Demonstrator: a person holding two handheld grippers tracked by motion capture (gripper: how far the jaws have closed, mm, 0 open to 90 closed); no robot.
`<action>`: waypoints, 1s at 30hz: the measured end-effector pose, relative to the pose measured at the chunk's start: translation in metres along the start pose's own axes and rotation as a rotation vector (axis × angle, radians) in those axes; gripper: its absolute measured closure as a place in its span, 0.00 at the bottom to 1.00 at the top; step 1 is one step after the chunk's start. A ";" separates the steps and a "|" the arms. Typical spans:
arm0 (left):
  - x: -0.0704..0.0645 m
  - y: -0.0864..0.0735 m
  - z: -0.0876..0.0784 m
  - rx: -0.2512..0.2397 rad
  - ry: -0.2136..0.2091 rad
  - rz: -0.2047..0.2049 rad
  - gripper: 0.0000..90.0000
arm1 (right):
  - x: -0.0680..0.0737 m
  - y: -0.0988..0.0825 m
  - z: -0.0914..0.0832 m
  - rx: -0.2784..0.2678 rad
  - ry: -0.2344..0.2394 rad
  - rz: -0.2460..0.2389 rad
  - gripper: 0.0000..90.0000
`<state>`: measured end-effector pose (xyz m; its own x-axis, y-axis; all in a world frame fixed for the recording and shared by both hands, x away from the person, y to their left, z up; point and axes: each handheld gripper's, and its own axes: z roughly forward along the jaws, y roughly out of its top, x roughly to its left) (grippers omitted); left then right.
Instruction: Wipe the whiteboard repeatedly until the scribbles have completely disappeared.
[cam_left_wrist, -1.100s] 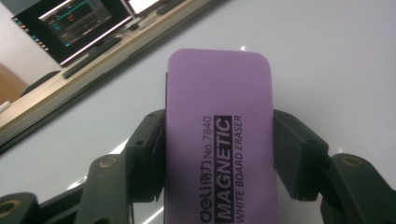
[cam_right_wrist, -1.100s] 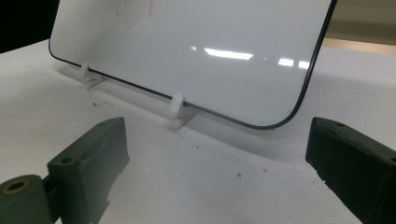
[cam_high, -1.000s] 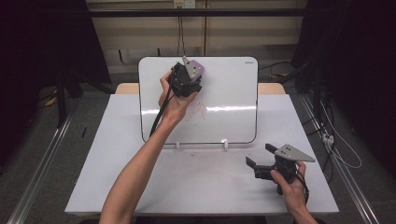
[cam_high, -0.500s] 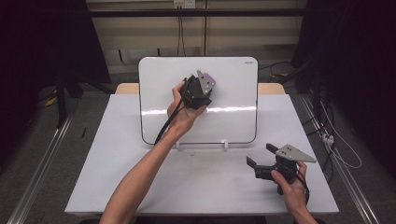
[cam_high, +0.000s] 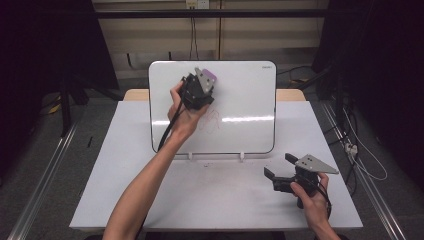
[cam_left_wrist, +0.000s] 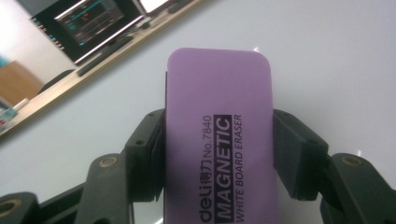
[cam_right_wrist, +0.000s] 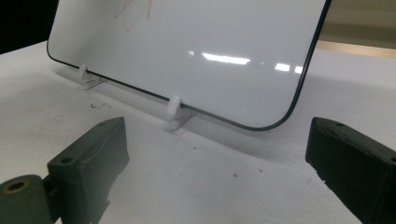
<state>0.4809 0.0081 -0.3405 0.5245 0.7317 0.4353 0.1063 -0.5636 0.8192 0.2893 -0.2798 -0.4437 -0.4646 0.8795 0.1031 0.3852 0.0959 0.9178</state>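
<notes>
Eraser lengthwise along left tongs, flat vs whiteboard

Looks like a lab recording setup: white table ringed by black curtains, cables dangling up top, monitor glowing upper left.

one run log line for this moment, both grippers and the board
left gripper: shut on purple eraser, at whiteboard | red scribble: not wiped | right gripper: open, empty, above table
</notes>
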 end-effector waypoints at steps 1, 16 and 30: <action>-0.010 -0.006 -0.002 0.001 -0.011 0.025 0.46 | 0.000 0.000 0.000 0.002 0.002 -0.005 0.06; 0.027 -0.033 -0.021 0.002 0.013 -0.058 0.46 | -0.002 -0.001 0.004 0.011 0.008 0.006 0.06; -0.058 -0.046 -0.023 0.018 -0.091 0.098 0.46 | 0.000 -0.001 0.007 0.022 0.010 0.004 0.06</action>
<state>0.4263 0.0001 -0.3947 0.6076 0.6353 0.4767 0.0650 -0.6379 0.7673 0.2938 -0.2765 -0.4474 -0.4707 0.8754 0.1102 0.4040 0.1028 0.9090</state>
